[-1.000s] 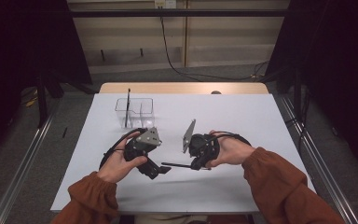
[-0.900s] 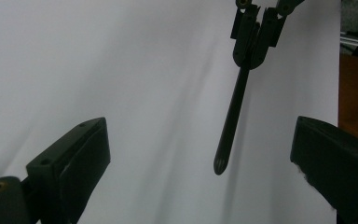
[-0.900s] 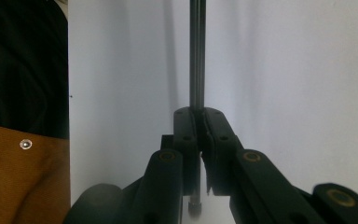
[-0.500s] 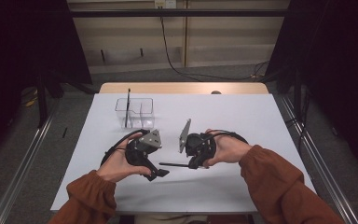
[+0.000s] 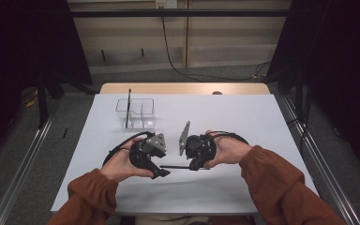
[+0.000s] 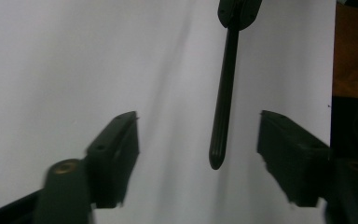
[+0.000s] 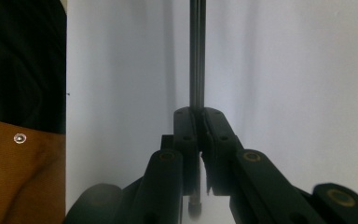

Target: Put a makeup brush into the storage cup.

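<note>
A slim black pen is held level just above the white tabletop, near the middle of the front half of the table, between the two hand-held grippers. Its end toward three o'clock is pinched between the pressed-together jaws of the right gripper; in the right gripper view the pen runs straight toward twelve o'clock from the right gripper, whose pads are clamped flat against its shaft. The free end points toward nine o'clock in the high view and lies between the jaws of the left gripper. In the left gripper view the pen hangs down from twelve o'clock, its rounded tip in the gap of the left gripper. These jaws have just been closing, but they are spread on either side of the pen and neither pad touches it.

The right gripper is carried by the right hand, the left gripper by the left hand; both arms are clothed in rust-brown sleeves. At about eleven o'clock from the grippers, well apart from them, a clear plastic divided organizer is set on the tabletop, and a second dark pen is stood upright in its left compartment.
</note>
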